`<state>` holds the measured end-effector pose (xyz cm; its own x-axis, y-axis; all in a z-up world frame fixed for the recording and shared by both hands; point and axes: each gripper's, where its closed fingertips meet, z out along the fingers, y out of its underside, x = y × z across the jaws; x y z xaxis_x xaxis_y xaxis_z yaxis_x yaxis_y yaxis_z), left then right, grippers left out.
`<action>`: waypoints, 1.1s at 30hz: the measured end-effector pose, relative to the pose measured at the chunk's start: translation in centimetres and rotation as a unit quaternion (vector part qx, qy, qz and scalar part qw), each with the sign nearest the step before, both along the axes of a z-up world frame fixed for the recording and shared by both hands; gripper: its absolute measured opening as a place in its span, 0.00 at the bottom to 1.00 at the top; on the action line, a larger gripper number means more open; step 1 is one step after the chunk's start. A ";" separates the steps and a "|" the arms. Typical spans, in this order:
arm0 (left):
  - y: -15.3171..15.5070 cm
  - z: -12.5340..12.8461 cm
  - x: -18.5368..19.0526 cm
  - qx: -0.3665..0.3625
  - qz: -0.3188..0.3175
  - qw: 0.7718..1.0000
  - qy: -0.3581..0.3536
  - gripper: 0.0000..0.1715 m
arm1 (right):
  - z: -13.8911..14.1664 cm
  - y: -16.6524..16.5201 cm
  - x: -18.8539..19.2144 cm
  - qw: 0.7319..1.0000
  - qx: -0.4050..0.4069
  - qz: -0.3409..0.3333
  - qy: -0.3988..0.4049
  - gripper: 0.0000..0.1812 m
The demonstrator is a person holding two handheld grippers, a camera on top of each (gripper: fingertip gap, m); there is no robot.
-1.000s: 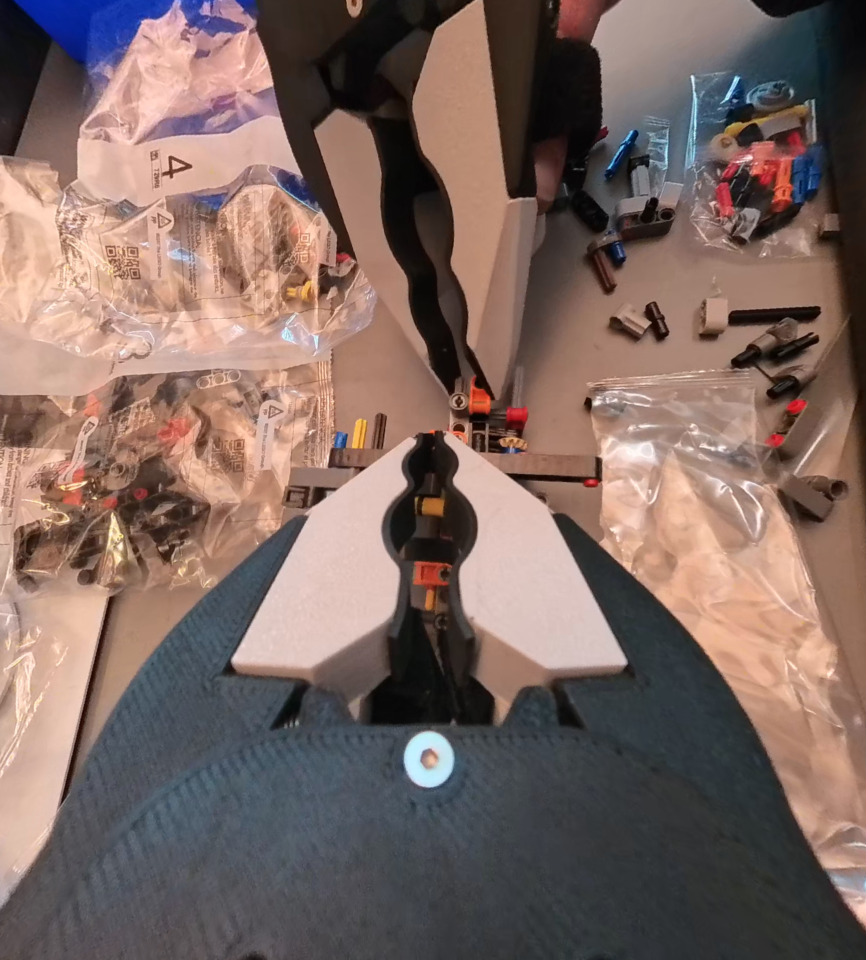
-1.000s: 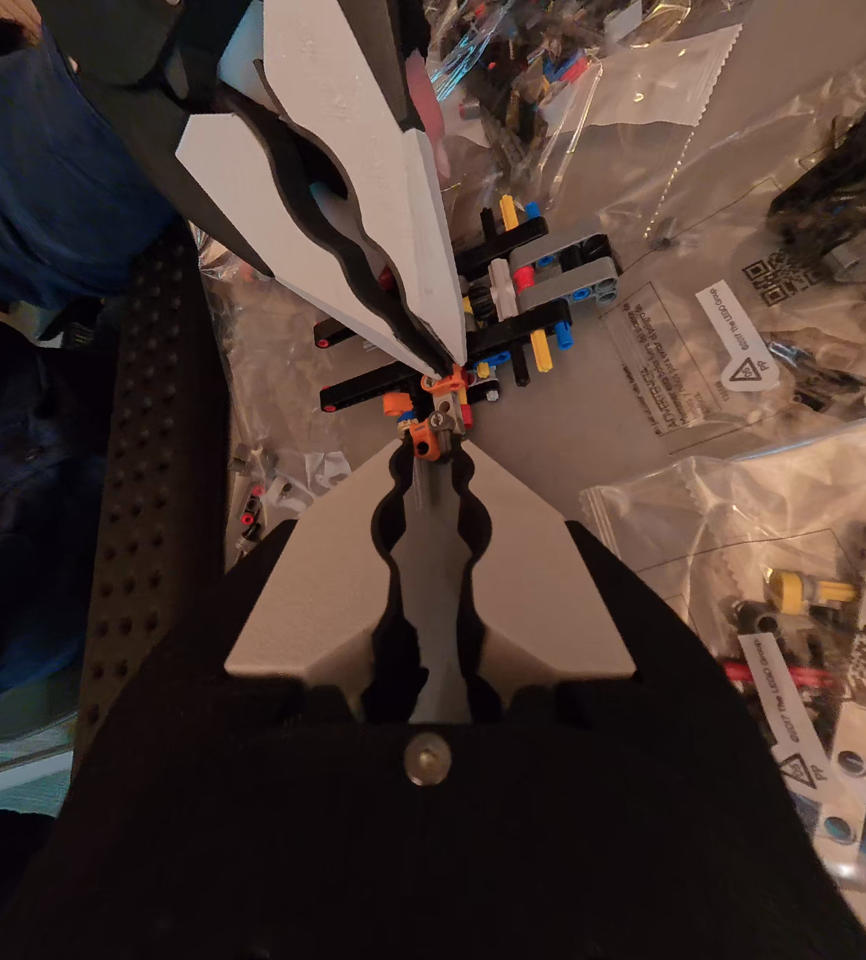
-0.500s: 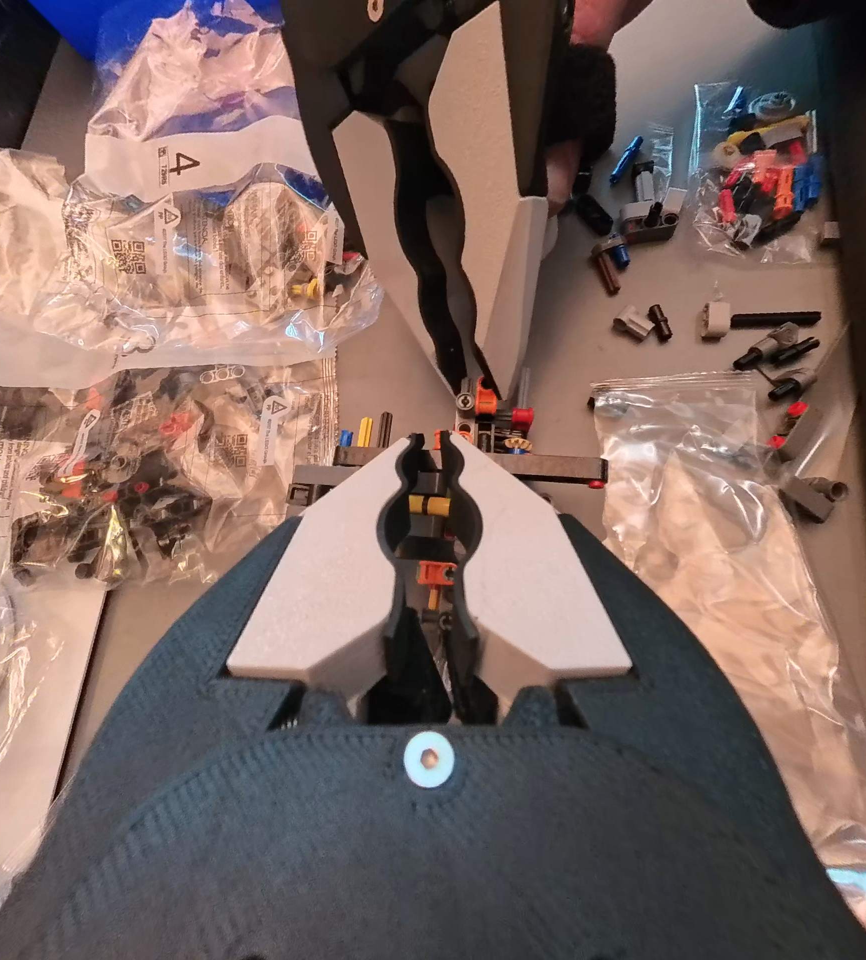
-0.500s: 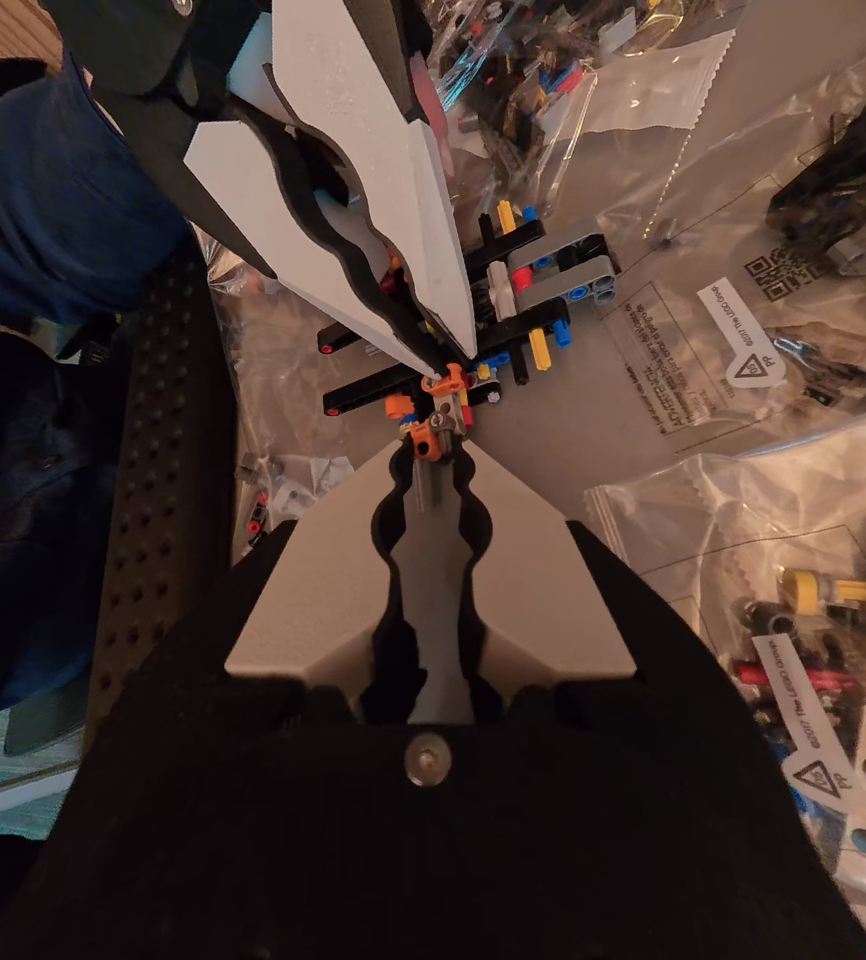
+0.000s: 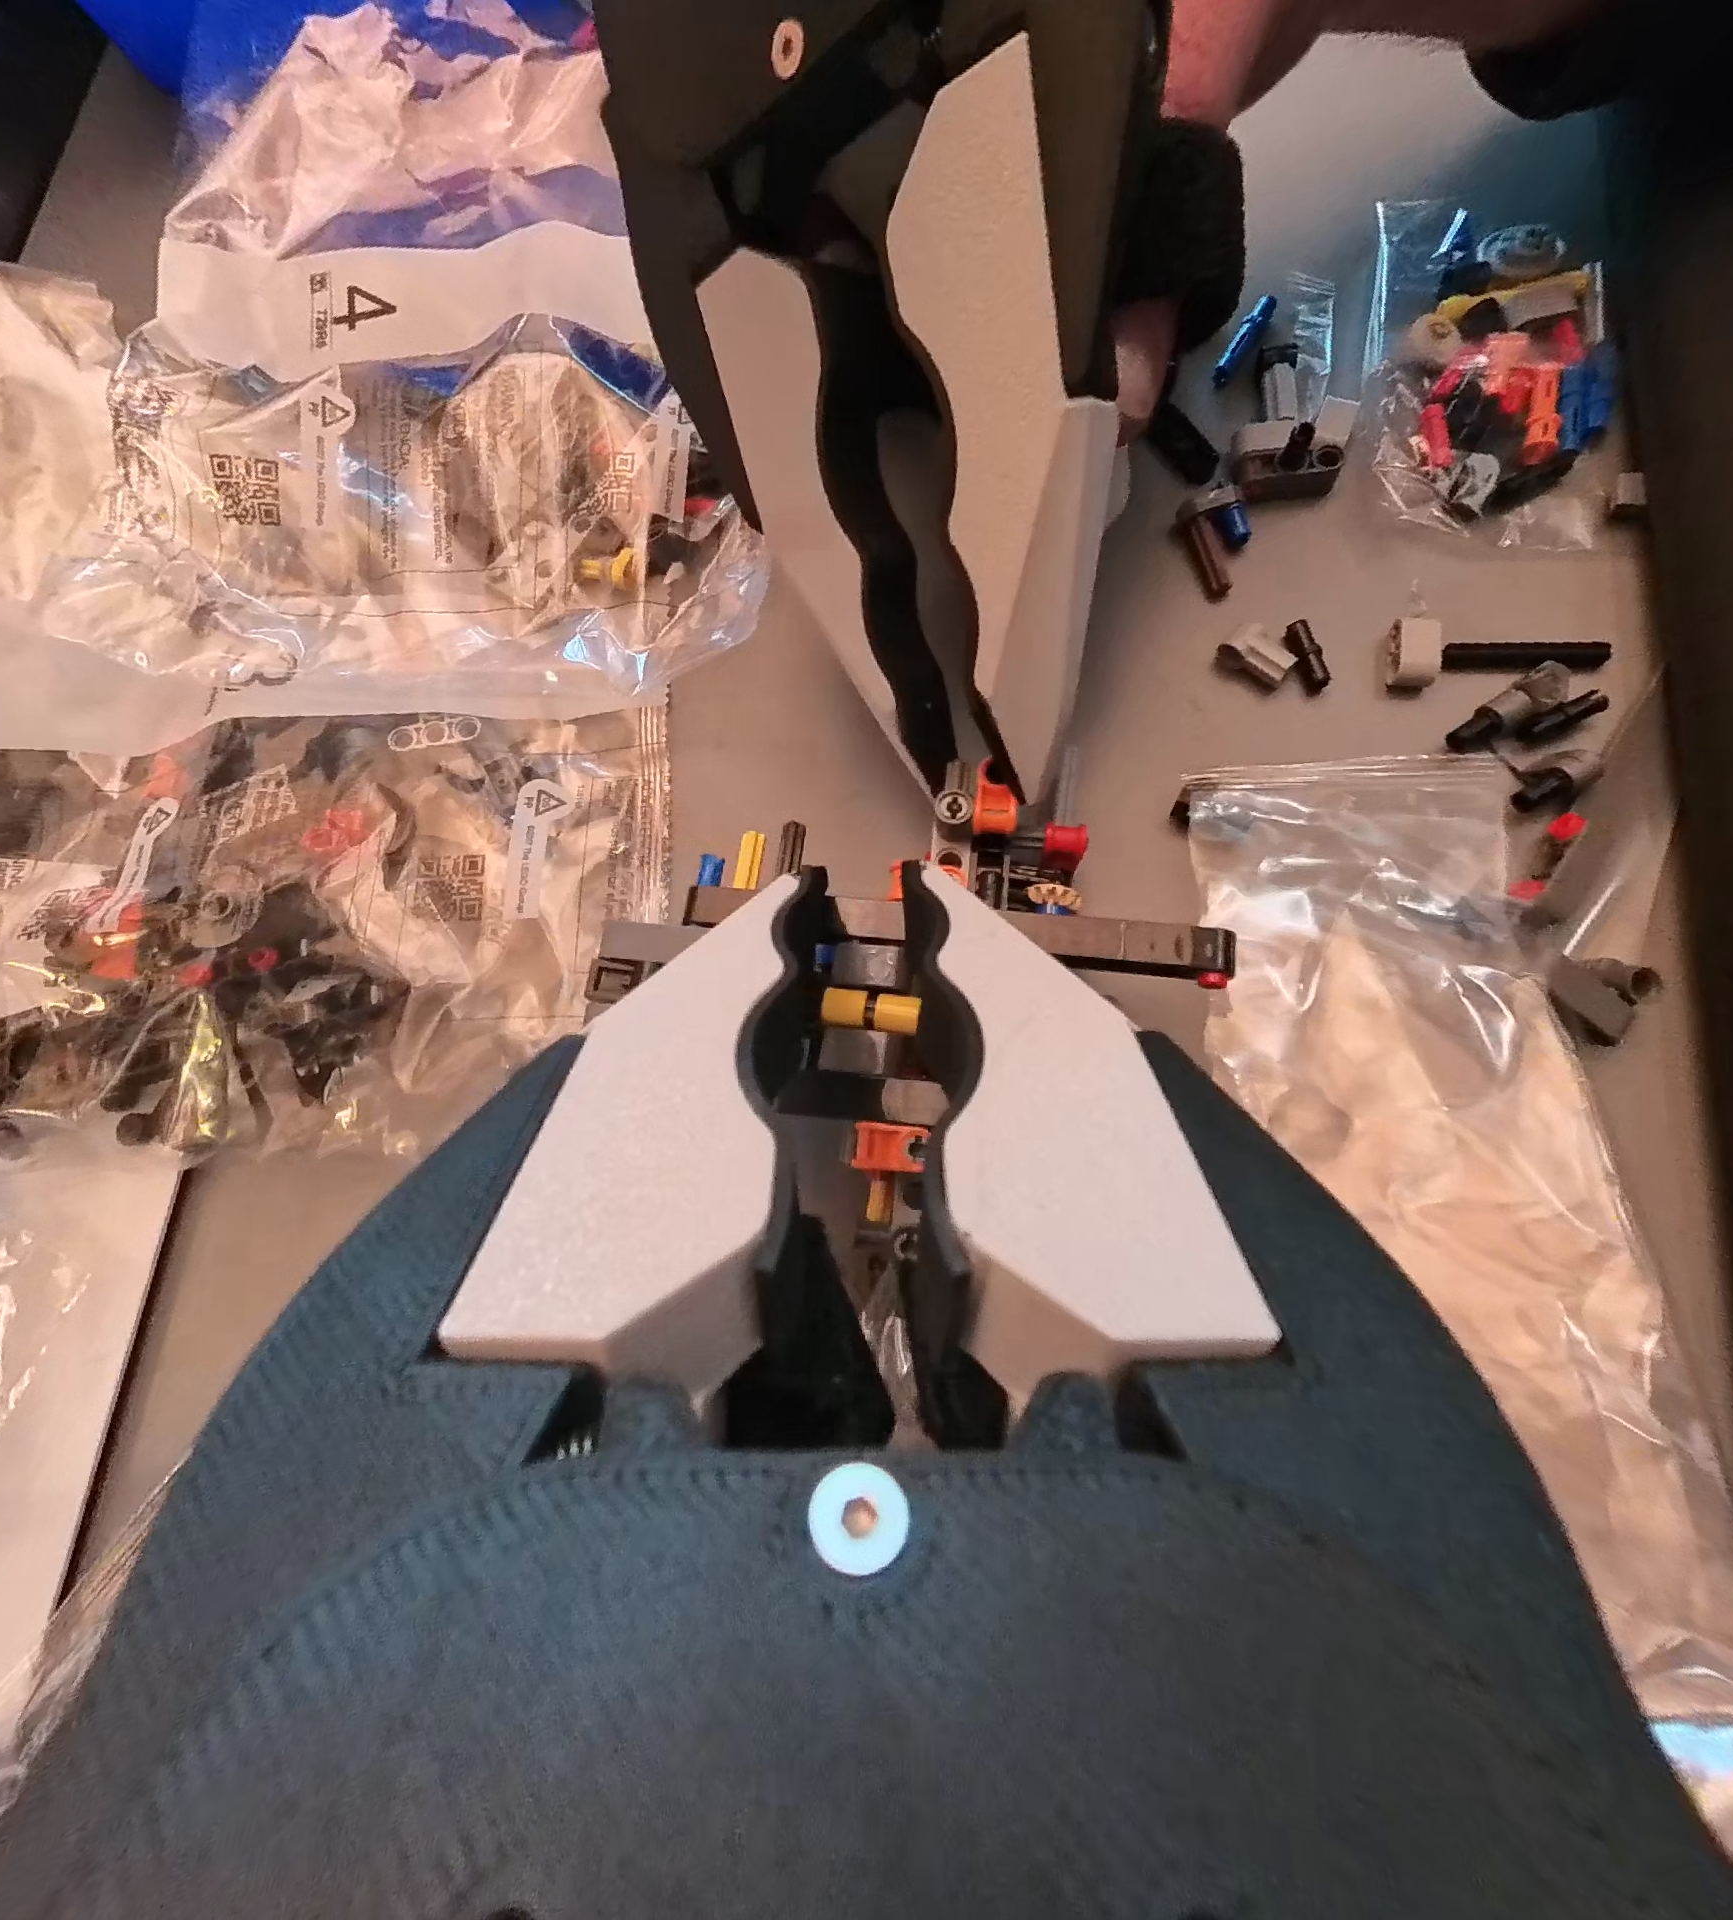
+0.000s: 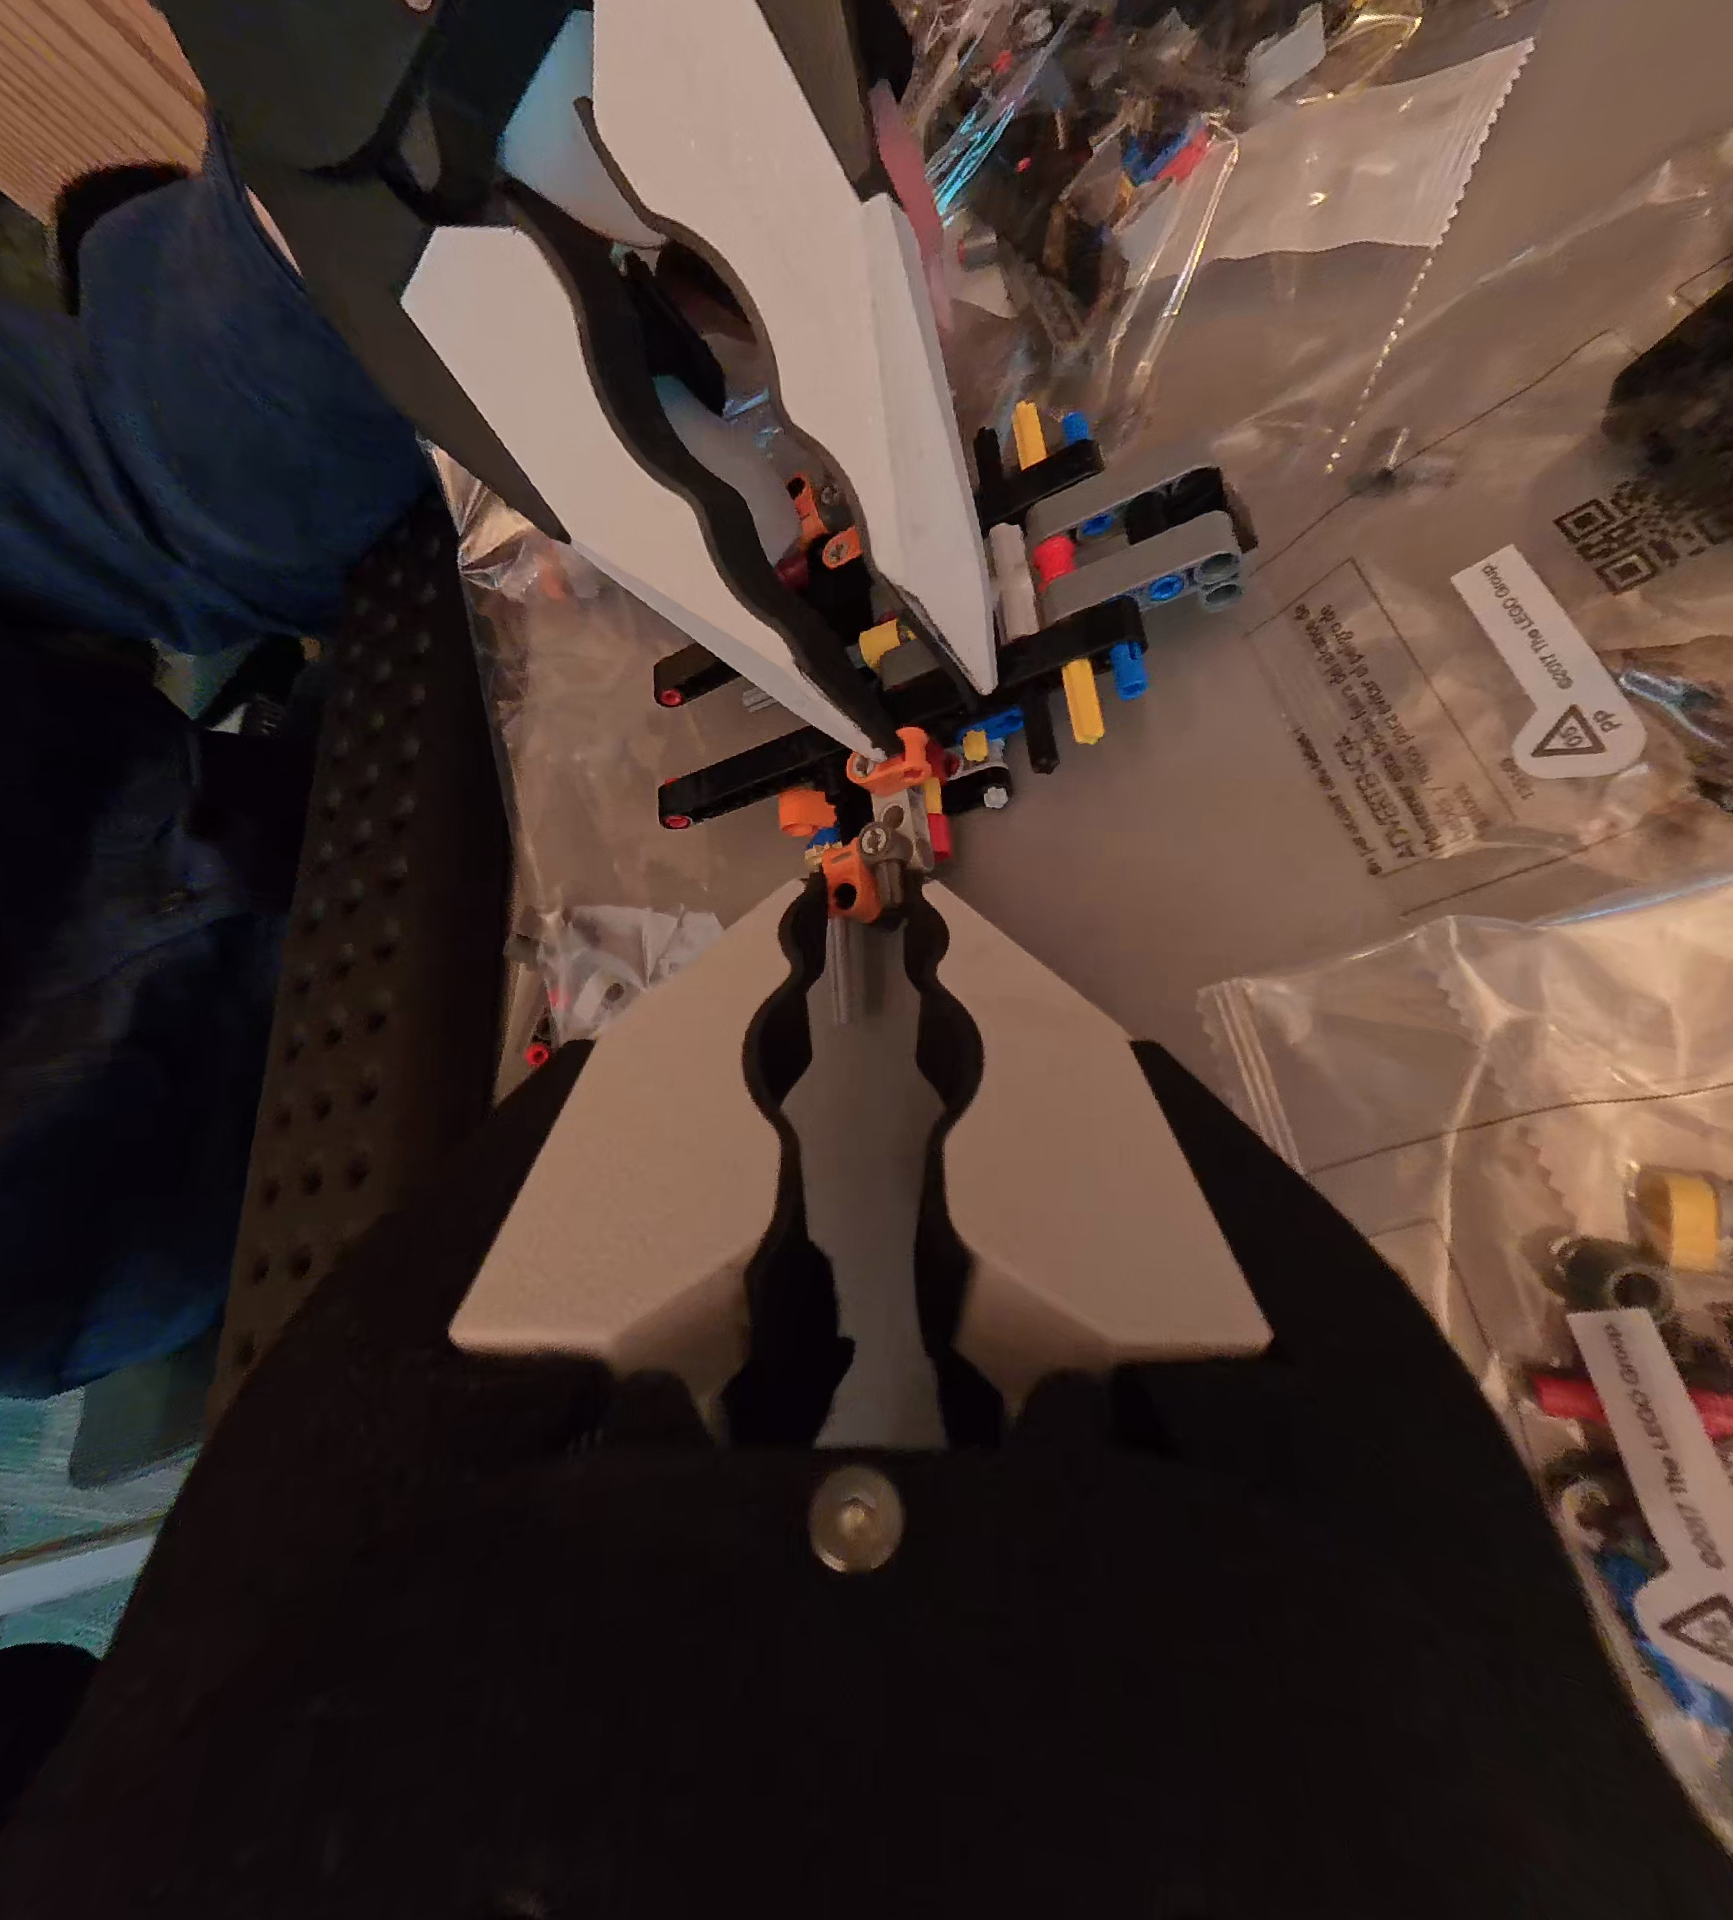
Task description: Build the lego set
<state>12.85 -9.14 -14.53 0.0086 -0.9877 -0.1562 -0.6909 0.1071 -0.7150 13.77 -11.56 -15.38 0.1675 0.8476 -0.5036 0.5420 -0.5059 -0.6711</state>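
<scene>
Right wrist view: your right gripper clamps the orange connector on the lego assembly; your left gripper grips its beams.

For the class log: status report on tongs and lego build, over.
Left tongs shut on lego assembly. Right tongs shut on its orange end. Parts bags alongside, nothing blocking.

The grey counter carries clear plastic parts bags on its left side, an emptied zip bag on the right, loose pins and connectors (mostly black and grey), and the half-built lego assembly in the middle.
</scene>
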 end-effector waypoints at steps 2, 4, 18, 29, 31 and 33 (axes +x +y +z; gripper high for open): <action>-0.1 0.0 0.0 -0.001 -0.003 1.000 -0.001 0.08 | 0.1 0.0 0.0 1.000 -0.011 -0.003 0.006 0.06; -0.3 0.0 0.1 -0.008 -0.007 1.000 -0.004 0.07 | 0.0 -0.1 -0.1 1.000 -0.010 0.000 0.005 0.06; 0.2 0.0 -0.3 -0.026 0.002 1.000 -0.012 0.08 | 0.0 0.3 -0.4 0.998 0.058 0.007 -0.014 0.06; 2.3 0.3 -0.7 -0.006 0.057 0.998 -0.021 0.32 | -0.1 0.3 -0.6 0.999 0.045 0.004 -0.011 0.06; 3.0 0.4 -0.8 0.003 0.078 0.997 -0.022 0.41 | -0.1 0.3 -0.6 0.999 0.047 0.003 -0.012 0.06; 3.7 0.6 -1.0 0.012 0.096 0.995 -0.027 0.49 | -0.1 0.4 -0.5 0.999 0.047 0.001 -0.010 0.06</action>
